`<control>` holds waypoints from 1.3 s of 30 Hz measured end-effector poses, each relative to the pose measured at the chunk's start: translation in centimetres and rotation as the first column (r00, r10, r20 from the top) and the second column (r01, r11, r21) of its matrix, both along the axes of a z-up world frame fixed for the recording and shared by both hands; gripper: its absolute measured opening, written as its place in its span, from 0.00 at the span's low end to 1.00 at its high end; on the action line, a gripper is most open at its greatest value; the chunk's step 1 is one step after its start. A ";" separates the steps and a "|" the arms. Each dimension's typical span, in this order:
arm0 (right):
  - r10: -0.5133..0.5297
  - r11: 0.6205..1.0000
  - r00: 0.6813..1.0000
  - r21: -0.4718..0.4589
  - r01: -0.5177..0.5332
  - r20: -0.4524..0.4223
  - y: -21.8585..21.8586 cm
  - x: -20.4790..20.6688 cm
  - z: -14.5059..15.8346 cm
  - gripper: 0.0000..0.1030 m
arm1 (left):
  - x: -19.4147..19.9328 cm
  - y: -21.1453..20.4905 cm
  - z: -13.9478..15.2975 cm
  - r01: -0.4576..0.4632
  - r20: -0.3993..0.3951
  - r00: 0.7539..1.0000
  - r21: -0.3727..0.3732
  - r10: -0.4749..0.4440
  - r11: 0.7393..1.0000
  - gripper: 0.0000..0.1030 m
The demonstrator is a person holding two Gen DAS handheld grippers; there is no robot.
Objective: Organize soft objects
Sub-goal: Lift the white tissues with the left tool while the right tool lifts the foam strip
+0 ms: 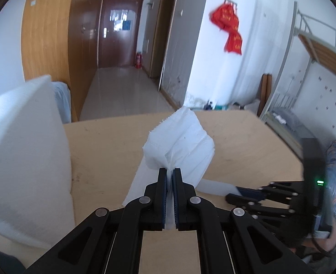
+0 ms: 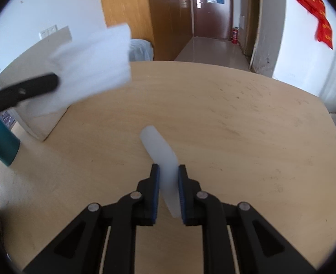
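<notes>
The left claw (image 1: 170,171) is seen clamped tight on a crumpled white tissue (image 1: 179,141), which is held up off the table (image 1: 248,141); in the right wrist view the tissue hangs in the air at upper left, well apart from the table top. A big white box (image 1: 26,155) stands at the table's left edge, just beside the raised tissue, & is judged the likely drop spot, tho that can't be confirmed.

The right claw (image 2: 169,171) is closed around a pale, translucent soft strip (image 2: 161,150). Contact looks made w/ both pads (image 2: 181,189), so it is judged gripped, not just framed. The strip's long axis runs away from the claw, curving up & left across the table, w/ its far end resting on the wood & its near end between the jaws.

Key relation: the box lies left of both claws, & the left hand is nearer to it. A short carry leftward is thus needed for the tissue; a longer cross-table carry would be needed for the strip.
</notes>
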State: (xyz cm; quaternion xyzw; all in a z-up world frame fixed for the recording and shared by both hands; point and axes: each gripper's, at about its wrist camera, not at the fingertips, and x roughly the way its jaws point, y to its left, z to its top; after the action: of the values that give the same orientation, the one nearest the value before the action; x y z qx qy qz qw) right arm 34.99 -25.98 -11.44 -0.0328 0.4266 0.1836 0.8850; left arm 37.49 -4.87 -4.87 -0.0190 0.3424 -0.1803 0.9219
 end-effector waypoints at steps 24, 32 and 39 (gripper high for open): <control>0.103 0.990 0.995 -0.096 -0.104 -0.020 2.0 3.8 -1.1 0.42 | -3.6 2.2 0.3 0.053 0.024 0.998 -0.056 -0.051 0.997 0.05; 0.028 0.994 0.999 -0.102 -0.031 -0.028 1.6 3.5 -0.6 0.13 | -4.2 2.6 0.3 0.049 0.036 0.998 -0.065 -0.046 0.997 0.05; 0.033 0.996 0.999 -0.087 -0.035 -0.018 2.1 1.2 -0.1 0.12 | -5.4 2.5 0.9 0.069 0.062 0.996 -0.064 -0.065 0.996 0.05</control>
State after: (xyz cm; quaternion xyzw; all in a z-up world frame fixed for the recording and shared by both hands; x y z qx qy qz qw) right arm 36.16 -23.88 -11.50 -0.0770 0.4408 0.1803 0.8759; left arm 32.07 -2.38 -4.01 -0.0328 0.3089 -0.2228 0.9240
